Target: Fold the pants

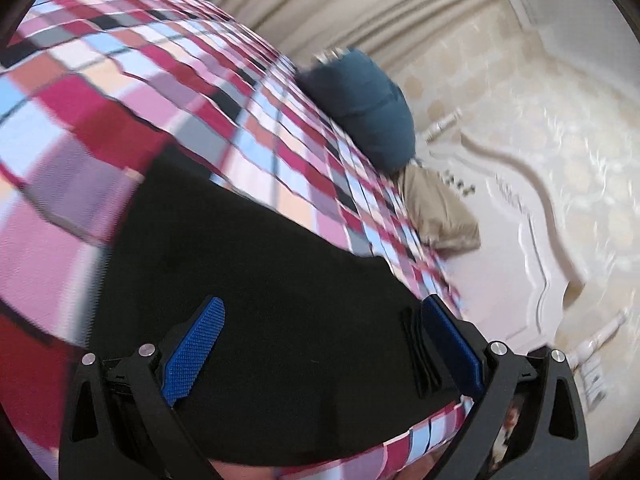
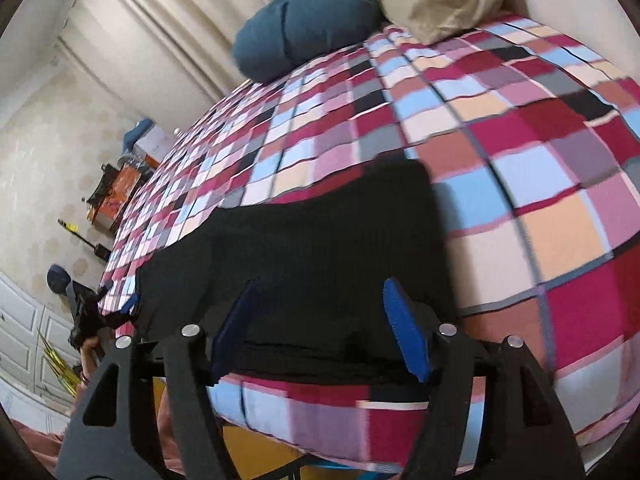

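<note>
Black pants [image 1: 248, 280] lie flat on a checked bedspread [image 1: 120, 80] near the bed's front edge. My left gripper [image 1: 320, 312] is open just above them, blue pads [image 1: 200, 344] spread wide over the cloth, holding nothing. In the right wrist view the pants [image 2: 320, 240] spread across the bedspread [image 2: 520, 160]. My right gripper [image 2: 320, 296] is open over their near edge, blue pads [image 2: 404, 328] apart and empty. My left gripper [image 2: 120, 308] shows small at the pants' far left end.
A blue pillow [image 1: 368, 108] and a beige pillow [image 1: 440, 212] lie at the head of the bed, against a white headboard [image 1: 520, 240]. In the right wrist view the pillows [image 2: 304, 36] sit at the far end, with clutter on a bedside stand [image 2: 124, 184] at left.
</note>
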Tool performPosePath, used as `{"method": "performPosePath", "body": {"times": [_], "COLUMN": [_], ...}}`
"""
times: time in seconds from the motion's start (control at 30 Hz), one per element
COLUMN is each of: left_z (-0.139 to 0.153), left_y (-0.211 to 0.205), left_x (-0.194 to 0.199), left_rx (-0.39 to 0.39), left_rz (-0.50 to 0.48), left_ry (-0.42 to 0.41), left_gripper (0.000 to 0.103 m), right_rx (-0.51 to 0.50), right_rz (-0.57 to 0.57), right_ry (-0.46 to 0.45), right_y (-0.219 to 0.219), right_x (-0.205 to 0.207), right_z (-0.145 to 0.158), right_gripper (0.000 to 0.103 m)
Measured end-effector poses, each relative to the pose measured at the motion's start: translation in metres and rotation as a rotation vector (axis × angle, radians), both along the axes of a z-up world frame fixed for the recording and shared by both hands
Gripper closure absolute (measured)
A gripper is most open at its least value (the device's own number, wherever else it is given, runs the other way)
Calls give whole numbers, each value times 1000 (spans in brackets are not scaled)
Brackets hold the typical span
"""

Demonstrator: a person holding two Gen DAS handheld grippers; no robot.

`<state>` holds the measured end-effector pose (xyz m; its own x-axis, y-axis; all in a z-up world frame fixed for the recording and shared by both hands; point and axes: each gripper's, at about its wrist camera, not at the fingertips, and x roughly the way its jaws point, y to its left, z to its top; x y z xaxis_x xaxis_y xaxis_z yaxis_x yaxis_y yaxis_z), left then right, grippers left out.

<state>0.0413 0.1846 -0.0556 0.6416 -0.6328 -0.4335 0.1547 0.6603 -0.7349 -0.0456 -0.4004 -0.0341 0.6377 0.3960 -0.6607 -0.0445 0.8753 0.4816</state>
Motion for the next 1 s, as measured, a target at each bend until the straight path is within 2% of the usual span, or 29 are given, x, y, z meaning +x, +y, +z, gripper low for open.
{"method": "performPosePath", "body": {"times": [0.1, 0.23, 0.3, 0.33, 0.43, 0.5, 0.6, 0.63, 0.7, 0.83, 0.87, 0.9, 0.93, 0.97, 1.0], "left_z": [-6, -27, -33, -32, -23, -26, -25, -25, -27, -34, -33, -33, -35, -43, -50], "left_y": [36, 68, 74, 74, 69, 62, 54, 52, 47, 33, 30, 30, 29, 33, 35], "left_x": [2, 17, 25, 28, 36, 44, 49, 50, 53, 55, 55, 55, 55, 55, 57], "left_rx": [-25, -110, -134, -125, -22, 10, 51, 38, -59, -102, -110, -117, -126, -145, -161], "left_rz": [45, 30, 2, -14, -39, -110, -146, -153, -178, -183, -195, -200, -202, -193, -174], "left_ry": [50, 148, 168, 170, 182, 228, 234, 231, 223, 208, 203, 202, 215, 258, 287], "left_gripper": [5, 5, 5, 5, 5, 5, 5, 5, 5, 6, 8, 16, 56, 80, 80], "right_rx": [14, 32, 42, 47, 48, 45, 49, 55, 65, 82, 82, 81, 82, 83, 84], "right_rz": [20, 68, 86, 94, 112, 122, 131, 132, 129, 132, 136, 139, 141, 143, 143], "right_ry": [1, 6, 14, 19, 25, 28, 38, 43, 51, 68, 69, 68, 67, 67, 65], "right_y": [19, 50, 61, 66, 77, 82, 86, 87, 89, 93, 94, 95, 96, 97, 98], "right_x": [1, 2, 4, 6, 7, 6, 7, 8, 8, 7, 6, 5, 3, 2, 2], "right_z": [-1, -3, -5, -6, -6, -6, -10, -11, -14, -20, -20, -19, -19, -18, -17], "right_gripper": [35, 34, 33, 33, 29, 29, 29, 29, 29, 29, 29, 29, 29, 29, 29]}}
